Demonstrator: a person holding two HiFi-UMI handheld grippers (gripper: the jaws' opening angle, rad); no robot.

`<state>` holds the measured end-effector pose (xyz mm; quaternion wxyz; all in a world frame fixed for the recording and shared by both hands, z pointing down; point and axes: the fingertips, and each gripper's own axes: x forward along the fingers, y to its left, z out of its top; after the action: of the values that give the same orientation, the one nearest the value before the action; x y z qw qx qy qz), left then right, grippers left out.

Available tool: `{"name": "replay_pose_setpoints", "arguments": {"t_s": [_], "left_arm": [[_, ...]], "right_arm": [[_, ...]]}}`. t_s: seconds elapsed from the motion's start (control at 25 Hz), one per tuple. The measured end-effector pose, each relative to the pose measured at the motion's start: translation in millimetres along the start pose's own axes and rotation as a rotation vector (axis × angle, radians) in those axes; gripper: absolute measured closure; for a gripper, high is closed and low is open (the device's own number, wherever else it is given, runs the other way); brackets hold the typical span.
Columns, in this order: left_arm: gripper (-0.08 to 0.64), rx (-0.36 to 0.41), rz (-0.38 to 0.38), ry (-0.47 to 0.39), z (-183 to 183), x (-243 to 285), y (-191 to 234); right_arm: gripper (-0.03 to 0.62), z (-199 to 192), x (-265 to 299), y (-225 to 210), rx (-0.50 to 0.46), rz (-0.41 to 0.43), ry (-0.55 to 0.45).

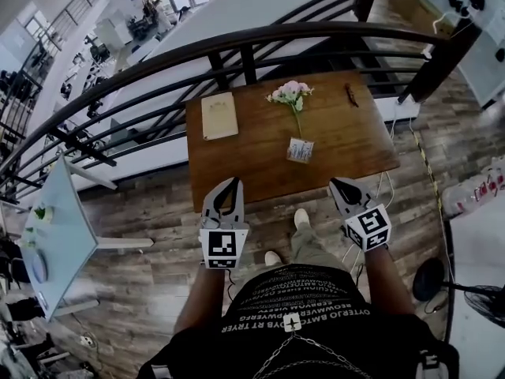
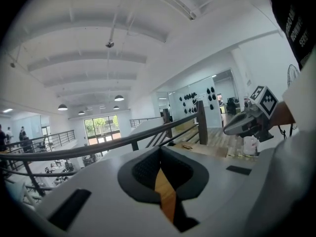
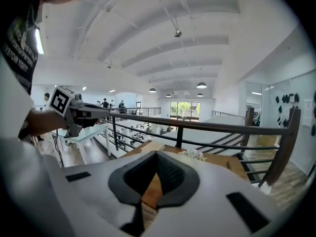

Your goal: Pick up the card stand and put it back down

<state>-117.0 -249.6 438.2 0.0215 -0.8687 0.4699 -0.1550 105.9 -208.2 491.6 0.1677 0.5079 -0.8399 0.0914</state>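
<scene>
- While the person stands at the near edge of the bench (image 1: 252,160), both grippers hang in the air just short of it and touch nothing.
- Left gripper (image 1: 230,183): fingers clenched tip to tip with nothing between them. The left gripper view shows only a sliver of wooden top through the gap behind the closed tips.
- Right gripper (image 1: 336,183): same story, with the fingers clenched shut and empty and bare wood showing through the opening in the right gripper view.
- The card stand (image 1: 300,149) sits upright on the bench, close to the front edge. It is ahead of the two grippers, somewhat nearer the right one and clear of both.
- A sprig of pink and white flowers (image 1: 290,93) lies just behind the card stand, its stem running down towards it. Whether the two touch, I cannot tell.
- A pale notebook (image 1: 219,115) lies flat on the far left part of the bench, well apart from the card stand.
- A small dark object (image 1: 351,95) rests near the far right corner, too small to identify.
- A dark railing (image 1: 237,44) curves along the back of the bench.
</scene>
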Motion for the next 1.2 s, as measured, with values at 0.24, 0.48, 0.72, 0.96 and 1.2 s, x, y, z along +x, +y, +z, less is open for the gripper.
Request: {"name": "replay_pose_setpoints", "arguments": {"t_s": [0.24,0.48,0.72,0.96,1.2], "left_arm": [[0.540,-0.023,0.015,0.000,7,36,3],[0.540,-0.036,-0.004,0.005,13,76,1],[0.540,-0.038,-0.011,0.037,5,120,-2],[0.540,-0.039,-0.017,0.090,-14,151,-1],[0.540,-0.045,-0.027,0.140,-39,171,-4]], "right_arm": [[0.580,-9,34,-34,0.021,0.038,0.019],[0.580,-35,73,-69,0.062,0.057,0.080],[0.580,-82,114,-92,0.105,0.122,0.124],[0.578,-136,151,-106,0.125,0.155,0.205],[0.557,-190,184,-112,0.161,0.187,0.269]]}}
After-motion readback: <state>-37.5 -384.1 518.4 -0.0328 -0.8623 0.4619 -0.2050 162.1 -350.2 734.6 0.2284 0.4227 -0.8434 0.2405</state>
